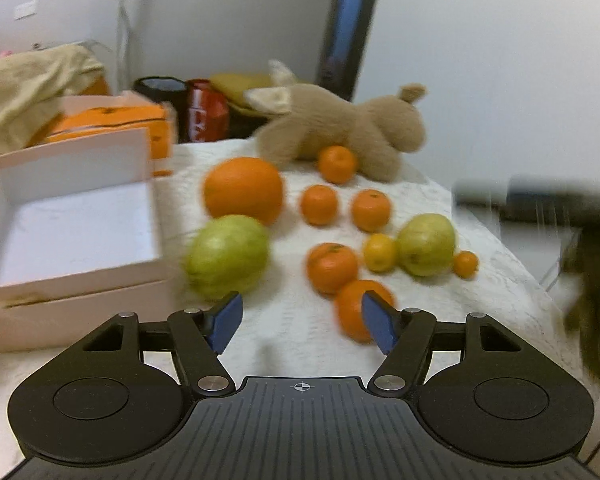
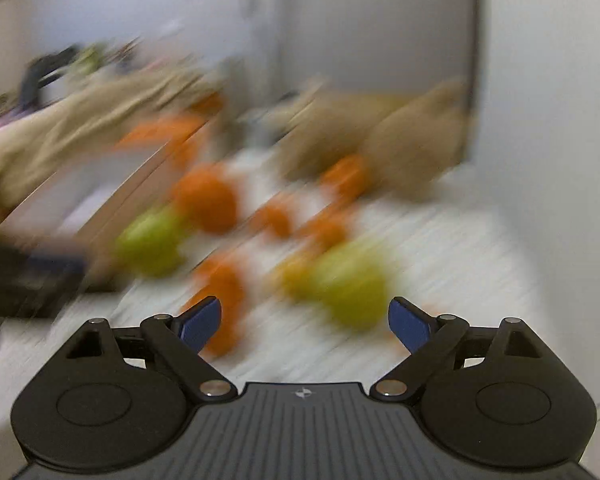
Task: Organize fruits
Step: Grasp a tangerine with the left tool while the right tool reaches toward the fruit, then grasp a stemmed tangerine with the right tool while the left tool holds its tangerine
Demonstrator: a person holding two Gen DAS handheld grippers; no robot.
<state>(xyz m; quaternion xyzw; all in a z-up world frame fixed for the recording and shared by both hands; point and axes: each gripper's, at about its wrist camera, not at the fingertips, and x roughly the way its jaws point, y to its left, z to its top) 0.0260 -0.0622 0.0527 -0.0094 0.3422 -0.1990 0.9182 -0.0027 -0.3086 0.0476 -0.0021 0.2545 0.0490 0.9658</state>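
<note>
Fruit lies on a white textured cloth (image 1: 300,332): a big orange (image 1: 243,190), two green guavas (image 1: 228,256) (image 1: 426,245), several small mandarins (image 1: 332,267) and a yellow one (image 1: 380,252). An open white box (image 1: 66,216) stands at the left. My left gripper (image 1: 302,322) is open and empty, just in front of a mandarin (image 1: 352,312). The right wrist view is badly blurred; my right gripper (image 2: 305,322) is open and empty, with a green guava (image 2: 352,288) just ahead of it. The right gripper shows dark and blurred at the right edge of the left wrist view (image 1: 580,216).
A tan plush toy (image 1: 340,128) lies behind the fruit. An orange box (image 1: 112,120), a red can (image 1: 206,114), a black tape roll (image 1: 160,86) and a beige cloth (image 1: 24,84) sit at the back left. The cloth's right edge drops off near the wall.
</note>
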